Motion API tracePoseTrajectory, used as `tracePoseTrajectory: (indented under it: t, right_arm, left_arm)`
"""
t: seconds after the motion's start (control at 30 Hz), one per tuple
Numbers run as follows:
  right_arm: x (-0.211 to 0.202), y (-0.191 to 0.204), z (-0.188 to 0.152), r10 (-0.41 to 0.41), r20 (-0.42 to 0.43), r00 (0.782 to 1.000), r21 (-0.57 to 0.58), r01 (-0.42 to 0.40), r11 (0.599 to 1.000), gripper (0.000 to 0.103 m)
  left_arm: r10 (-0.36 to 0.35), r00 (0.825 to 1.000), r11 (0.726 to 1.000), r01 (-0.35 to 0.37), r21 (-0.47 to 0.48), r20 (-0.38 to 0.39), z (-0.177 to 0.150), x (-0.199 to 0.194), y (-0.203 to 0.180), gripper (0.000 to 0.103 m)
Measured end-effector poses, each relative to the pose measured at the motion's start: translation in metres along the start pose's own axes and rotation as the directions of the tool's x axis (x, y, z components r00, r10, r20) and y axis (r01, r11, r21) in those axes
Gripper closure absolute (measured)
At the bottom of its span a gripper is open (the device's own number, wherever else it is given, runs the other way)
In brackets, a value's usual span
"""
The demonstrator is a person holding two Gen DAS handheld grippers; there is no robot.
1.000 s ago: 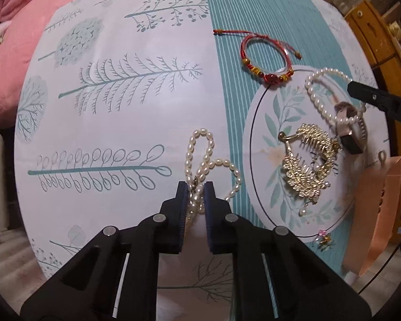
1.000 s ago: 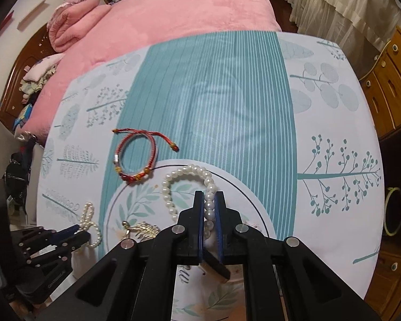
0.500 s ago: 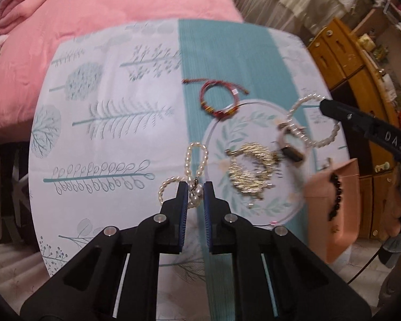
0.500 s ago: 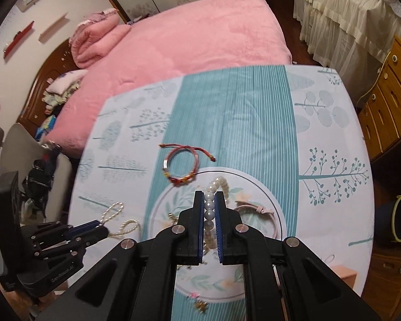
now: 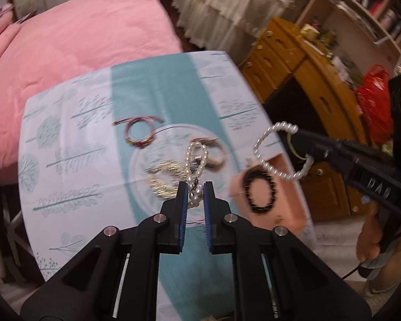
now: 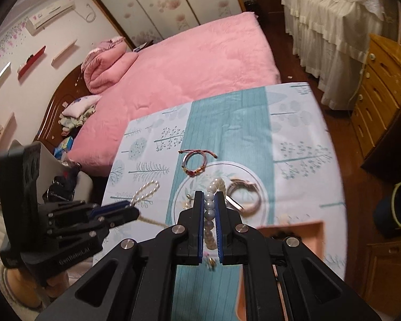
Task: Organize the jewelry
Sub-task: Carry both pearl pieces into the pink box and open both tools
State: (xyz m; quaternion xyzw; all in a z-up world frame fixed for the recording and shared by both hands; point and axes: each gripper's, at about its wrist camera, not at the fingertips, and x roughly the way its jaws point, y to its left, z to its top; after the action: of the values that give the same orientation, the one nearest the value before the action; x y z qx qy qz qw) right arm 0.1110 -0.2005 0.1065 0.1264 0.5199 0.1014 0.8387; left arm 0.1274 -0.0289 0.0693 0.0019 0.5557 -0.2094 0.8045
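At the bottom centre of each wrist view a tool is clenched on pearls: the left gripper (image 5: pixel 192 194) grips the small pearl strand (image 5: pixel 195 160), the right gripper (image 6: pixel 209 208) the round pearl bracelet (image 6: pixel 211 206). Both pieces, lying on the tablecloth (image 5: pixel 80 187) a second ago, now hang clear above it (likely bound for the pink tray (image 5: pixel 288 208) at right). Beyond, the red cord bracelet (image 5: pixel 139 133) remains unsorted.

A small-pearl strand (image 5: pixel 196 165) and a round-pearl bracelet (image 5: pixel 279 152) hang lifted in the tongs; a red cord bracelet (image 6: pixel 195 160) lies flat on the bench.
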Motion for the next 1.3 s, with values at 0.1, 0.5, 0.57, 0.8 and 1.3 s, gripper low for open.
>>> tracePoseTrajectory:
  t: [0.1, 0.5, 0.57, 0.8, 1.3]
  right_arm:
    - [-0.031, -0.017, -0.017, -0.011, 0.019, 1.000, 0.032, 0.010, 0.999, 0.096]
    - [-0.065, -0.081, -0.100, -0.066, -0.034, 0.997, 0.143, 0.070, 0.987, 0.096]
    - [-0.060, -0.089, -0.111, -0.075, -0.051, 0.996, 0.160, 0.082, 0.984, 0.096]
    - [-0.044, -0.116, -0.138, -0.079, -0.101, 0.992, 0.213, 0.099, 0.972, 0.096]
    - [-0.009, -0.112, -0.132, -0.128, -0.150, 0.980, 0.145, 0.150, 0.978, 0.096]
  left_arm:
    - [-0.028, 1.000, 0.999, 0.028, 0.042, 0.006, 0.006, -0.008, -0.028, 0.094]
    - [-0.129, 0.990, 0.969, 0.138, 0.204, -0.058, 0.003, 0.012, -0.129, 0.094]
    - [-0.127, 0.988, 0.962, 0.144, 0.233, -0.088, -0.006, 0.027, -0.140, 0.094]
    - [-0.123, 0.968, 0.947, 0.180, 0.267, -0.217, -0.045, 0.086, -0.153, 0.094]
    - [-0.030, 0.964, 0.961, 0.099, 0.257, -0.263, -0.075, 0.113, -0.136, 0.064]
